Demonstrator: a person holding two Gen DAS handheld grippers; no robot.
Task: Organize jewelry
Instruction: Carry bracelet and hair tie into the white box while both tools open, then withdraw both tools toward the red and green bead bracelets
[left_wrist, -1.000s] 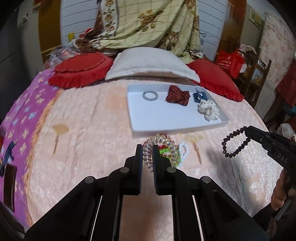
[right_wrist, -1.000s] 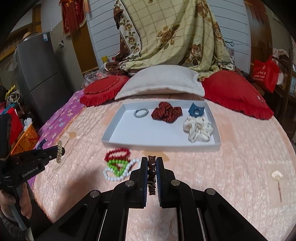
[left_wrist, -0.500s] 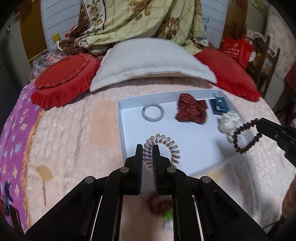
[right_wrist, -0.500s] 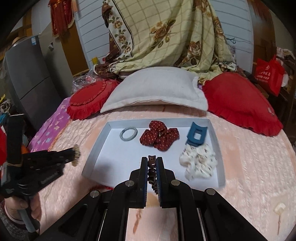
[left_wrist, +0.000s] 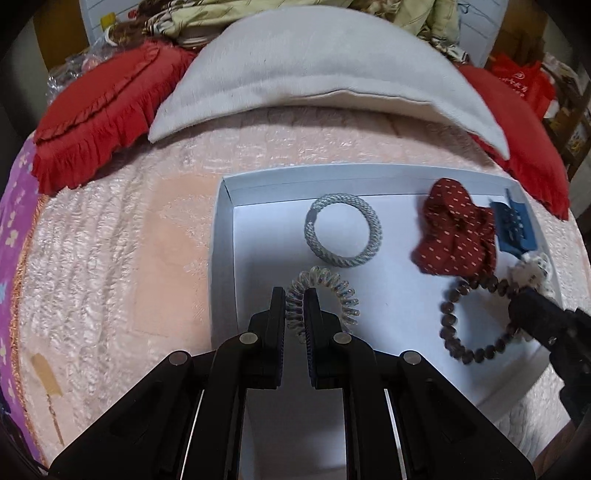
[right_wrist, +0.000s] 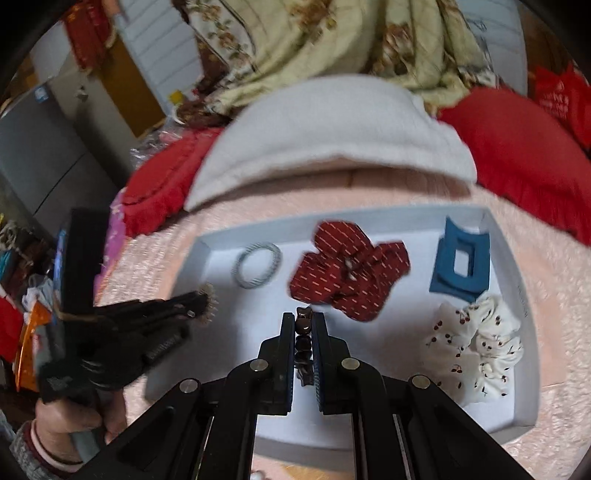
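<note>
My left gripper (left_wrist: 294, 295) is shut on a clear spiral hair tie (left_wrist: 332, 295) and holds it low over the left part of the white tray (left_wrist: 221, 243). My right gripper (right_wrist: 303, 321) is shut on a dark bead bracelet (right_wrist: 303, 325), which hangs over the tray's middle; the bracelet also shows in the left wrist view (left_wrist: 465, 321). In the tray lie a grey braided ring (left_wrist: 343, 236), a red dotted scrunchie (left_wrist: 456, 232), a blue claw clip (right_wrist: 461, 262) and a white cherry-print scrunchie (right_wrist: 480, 343).
The tray (right_wrist: 524, 295) sits on a pink bedspread (left_wrist: 110, 258). Behind it lie a white pillow (left_wrist: 317, 66) and red cushions (left_wrist: 103, 107). A patterned blanket (right_wrist: 332, 40) is heaped at the back. The left gripper and the hand holding it show in the right wrist view (right_wrist: 205, 304).
Both grippers have moved forward from the bed's front to over the tray, carrying the spiral tie and the bead bracelet. The loose bracelets at the front have dropped out of view.
</note>
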